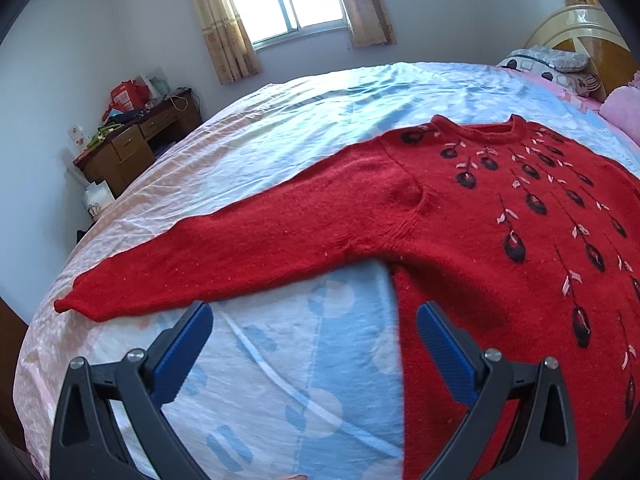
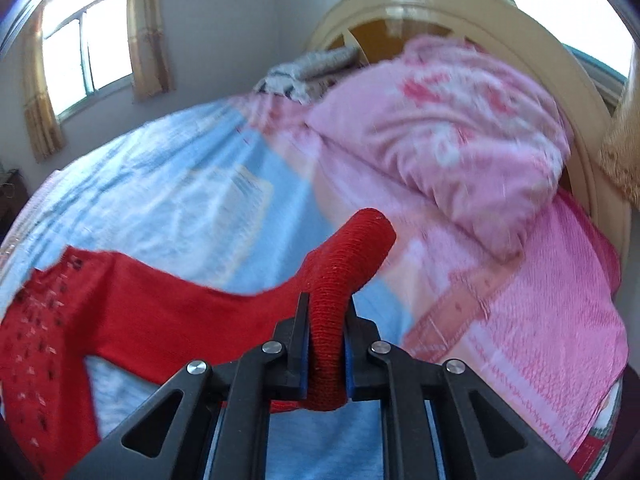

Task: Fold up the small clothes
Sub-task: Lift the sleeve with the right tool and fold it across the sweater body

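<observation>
Between right gripper (image 2: 327, 312) fingers, sweater sleeve (image 2: 344, 248)

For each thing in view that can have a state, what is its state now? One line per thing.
Sweater: spread flat on the bed, front up, not yet folded.
Left sleeve: stretched out flat to the side.
Right sleeve: cuff lifted off the bed, pinched in the right gripper.
Left gripper: open, empty, above the sheet.
Right gripper: shut on the cuff.
Pink quilt: bunched up at the headboard.
</observation>
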